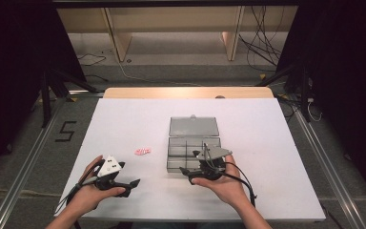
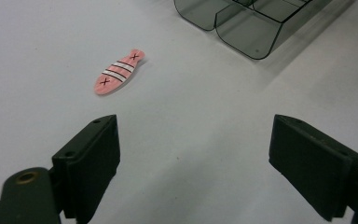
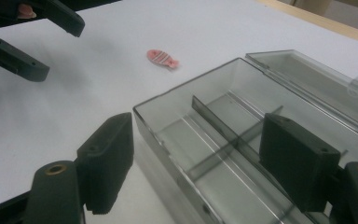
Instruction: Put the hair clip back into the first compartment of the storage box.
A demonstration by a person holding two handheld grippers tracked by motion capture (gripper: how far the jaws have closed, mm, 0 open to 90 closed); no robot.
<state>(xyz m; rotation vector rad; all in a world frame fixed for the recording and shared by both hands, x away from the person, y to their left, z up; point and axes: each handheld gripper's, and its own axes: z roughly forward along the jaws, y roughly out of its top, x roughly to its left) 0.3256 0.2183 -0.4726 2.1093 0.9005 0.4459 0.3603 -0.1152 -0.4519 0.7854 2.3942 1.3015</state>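
Pink fish lies ahead and left of the open left jaws, bare bench between.

The fish-shaped piece [image 2: 118,72] lies flat on the white bench [image 1: 276,157], its long axis slanting up and to the right in the left gripper view. The left gripper [image 2: 196,163] is the nearer one, jaws wide apart and empty. The right gripper [image 3: 205,172] hangs over the clear divided box's [image 3: 168,121] near wall, jaws also apart, gripping nothing. The box stands well right of the fish, lid laid back, with open room all round.
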